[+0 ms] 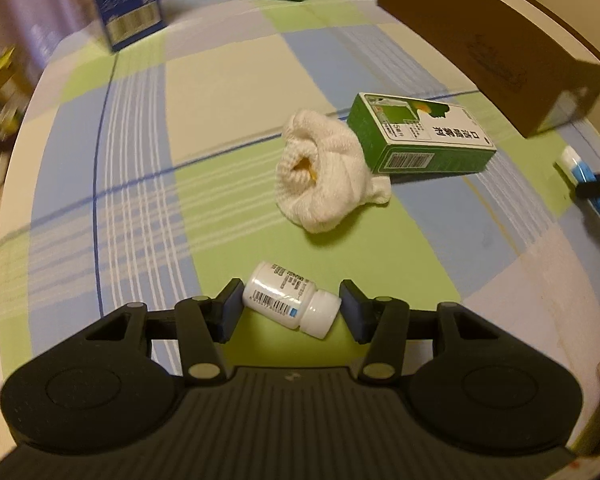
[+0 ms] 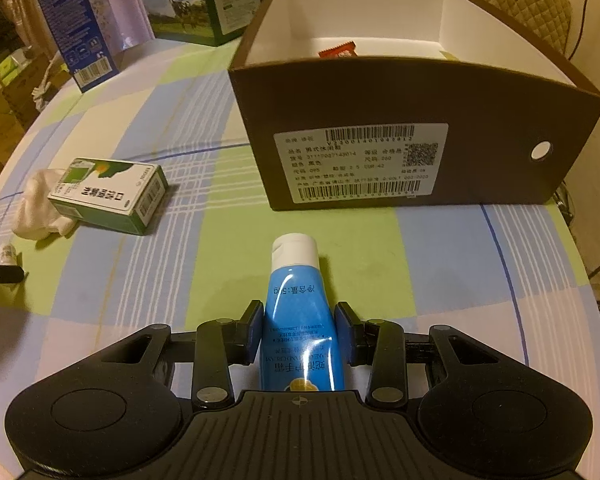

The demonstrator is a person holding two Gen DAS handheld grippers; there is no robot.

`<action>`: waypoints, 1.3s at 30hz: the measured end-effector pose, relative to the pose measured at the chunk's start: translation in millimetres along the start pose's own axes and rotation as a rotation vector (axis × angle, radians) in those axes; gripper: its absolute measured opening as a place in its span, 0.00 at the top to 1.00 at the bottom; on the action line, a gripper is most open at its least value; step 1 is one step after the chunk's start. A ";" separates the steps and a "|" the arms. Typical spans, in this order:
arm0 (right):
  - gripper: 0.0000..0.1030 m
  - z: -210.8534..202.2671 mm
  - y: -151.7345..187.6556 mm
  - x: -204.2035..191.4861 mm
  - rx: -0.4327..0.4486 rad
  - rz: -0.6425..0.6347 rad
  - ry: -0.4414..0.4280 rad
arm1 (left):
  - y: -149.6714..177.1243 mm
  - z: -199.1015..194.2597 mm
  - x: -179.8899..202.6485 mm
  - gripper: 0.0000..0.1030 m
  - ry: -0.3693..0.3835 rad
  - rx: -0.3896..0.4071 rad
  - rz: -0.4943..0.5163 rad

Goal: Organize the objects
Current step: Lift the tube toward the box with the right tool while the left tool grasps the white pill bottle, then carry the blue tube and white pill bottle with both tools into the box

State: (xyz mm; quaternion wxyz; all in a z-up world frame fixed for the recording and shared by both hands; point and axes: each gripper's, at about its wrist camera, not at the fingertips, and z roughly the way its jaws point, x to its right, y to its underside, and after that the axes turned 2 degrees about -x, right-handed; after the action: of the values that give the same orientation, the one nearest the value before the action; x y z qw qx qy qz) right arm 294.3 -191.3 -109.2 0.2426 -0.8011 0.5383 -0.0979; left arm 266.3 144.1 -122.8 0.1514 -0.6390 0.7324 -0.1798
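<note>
Looking along my left gripper, I see its jaws spread open around a small white pill bottle lying on its side on the checked tablecloth; the left pad sits just against the bottle's base, and the right pad is right beside the cap, though I cannot tell if it touches. Beyond the bottle lies a rolled white sock, and a green medicine carton lies flat touching the sock's far right side. The brown shoebox stands further right of the carton.

Through the right wrist view, my right gripper has its jaws closed on a blue hand-cream tube, white cap pointing toward the shoebox. The shoebox stands open just beyond the cap, with a red packet inside. The carton lies well left of the shoebox, the sock touching it.
</note>
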 end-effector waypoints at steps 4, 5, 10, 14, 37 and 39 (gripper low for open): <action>0.66 -6.1 0.1 -0.5 0.014 -0.009 -0.017 | 6.6 -4.3 9.6 0.54 -0.029 -0.014 -0.065; 0.66 -7.6 0.3 -0.2 0.016 -0.010 -0.020 | 8.1 -5.3 12.6 0.54 -0.037 -0.017 -0.076; 0.66 -14.7 0.7 3.1 0.027 -0.011 -0.034 | 12.1 -8.0 27.4 0.54 -0.050 -0.034 -0.107; 0.66 -22.0 0.3 6.7 0.041 -0.010 -0.047 | 12.7 -10.5 40.7 0.54 -0.051 -0.041 -0.112; 0.66 -80.4 -22.2 35.7 0.157 0.004 -0.167 | -46.7 -71.2 120.9 0.54 -0.004 0.123 -0.060; 0.66 -86.3 -26.2 39.7 0.173 0.009 -0.177 | -56.3 -74.8 129.4 0.54 0.006 0.141 -0.050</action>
State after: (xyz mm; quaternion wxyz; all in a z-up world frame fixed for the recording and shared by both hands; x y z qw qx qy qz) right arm 295.4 -243.9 -25.9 0.3578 -0.7801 0.5081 -0.0720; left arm 264.4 14.5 -29.6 0.1893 -0.6444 0.7021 -0.2365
